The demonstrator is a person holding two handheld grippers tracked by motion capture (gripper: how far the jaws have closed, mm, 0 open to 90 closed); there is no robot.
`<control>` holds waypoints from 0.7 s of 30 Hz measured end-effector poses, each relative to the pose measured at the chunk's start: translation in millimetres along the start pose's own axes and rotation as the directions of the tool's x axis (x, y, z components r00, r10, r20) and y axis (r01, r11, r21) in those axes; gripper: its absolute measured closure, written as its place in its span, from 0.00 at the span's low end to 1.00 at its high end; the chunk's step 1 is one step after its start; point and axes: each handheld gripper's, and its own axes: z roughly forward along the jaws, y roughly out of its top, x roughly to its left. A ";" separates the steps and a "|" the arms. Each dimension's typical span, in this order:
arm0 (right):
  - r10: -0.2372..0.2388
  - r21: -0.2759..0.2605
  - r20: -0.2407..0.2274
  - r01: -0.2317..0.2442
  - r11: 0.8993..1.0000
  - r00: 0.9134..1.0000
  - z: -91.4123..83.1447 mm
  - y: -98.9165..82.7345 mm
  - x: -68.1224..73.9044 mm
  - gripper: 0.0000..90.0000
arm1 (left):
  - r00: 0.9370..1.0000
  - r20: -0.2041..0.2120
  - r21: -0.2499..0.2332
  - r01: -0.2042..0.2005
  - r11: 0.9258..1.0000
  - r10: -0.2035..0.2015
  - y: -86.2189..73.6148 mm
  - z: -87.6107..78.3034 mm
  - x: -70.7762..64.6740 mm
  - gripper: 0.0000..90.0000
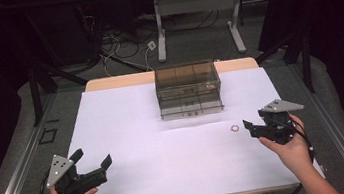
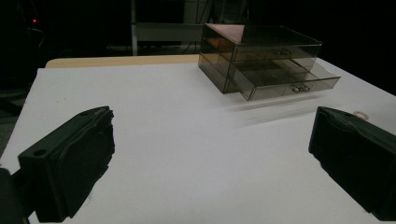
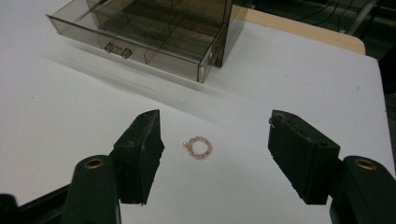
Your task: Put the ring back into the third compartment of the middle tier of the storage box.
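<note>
A small pink bead ring lies flat on the white sheet, right of the middle. My right gripper is open, its jaws standing on either side of the ring without touching it. In the high view it sits just right of the ring. A smoky clear drawer box stands at the far middle of the table, its lower drawer pulled out and divided into compartments. My left gripper rests open at the near left, with nothing between its jaws.
The white sheet covers most of the wooden table, whose bare edge shows at the back. Beyond it stand a second table's legs and loose cables on the floor. Dark frame posts flank both sides.
</note>
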 end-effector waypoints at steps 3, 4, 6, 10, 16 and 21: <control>-0.017 0.014 -0.003 0.018 1.000 1.000 2.5 2.1 1.5 0.40 | 1.000 0.003 -0.001 0.006 1.000 -0.006 -0.1 -0.5 0.8 0.01; -0.027 0.028 -0.008 0.027 0.999 1.000 5.1 4.4 3.2 0.41 | 1.000 0.000 -0.002 0.012 1.000 -0.012 0.0 -1.4 1.5 0.01; -0.033 0.057 -0.019 0.034 0.998 0.999 8.5 6.6 4.7 0.41 | 1.000 -0.003 -0.006 0.012 1.000 -0.012 0.2 -2.0 2.1 0.01; -0.034 0.101 -0.035 0.037 0.994 0.999 16.5 9.7 7.4 0.41 | 1.000 -0.007 -0.005 0.013 1.000 -0.013 -0.1 -3.1 2.5 0.01; -0.040 0.138 -0.041 0.046 0.989 0.998 25.2 13.8 4.8 0.43 | 1.000 -0.011 -0.003 0.012 1.000 -0.012 -1.0 -4.1 3.5 0.01; -0.029 0.176 -0.045 0.037 0.984 0.999 32.2 19.1 -0.1 0.50 | 1.000 -0.016 0.001 0.010 1.000 -0.010 -1.8 -4.6 3.8 0.01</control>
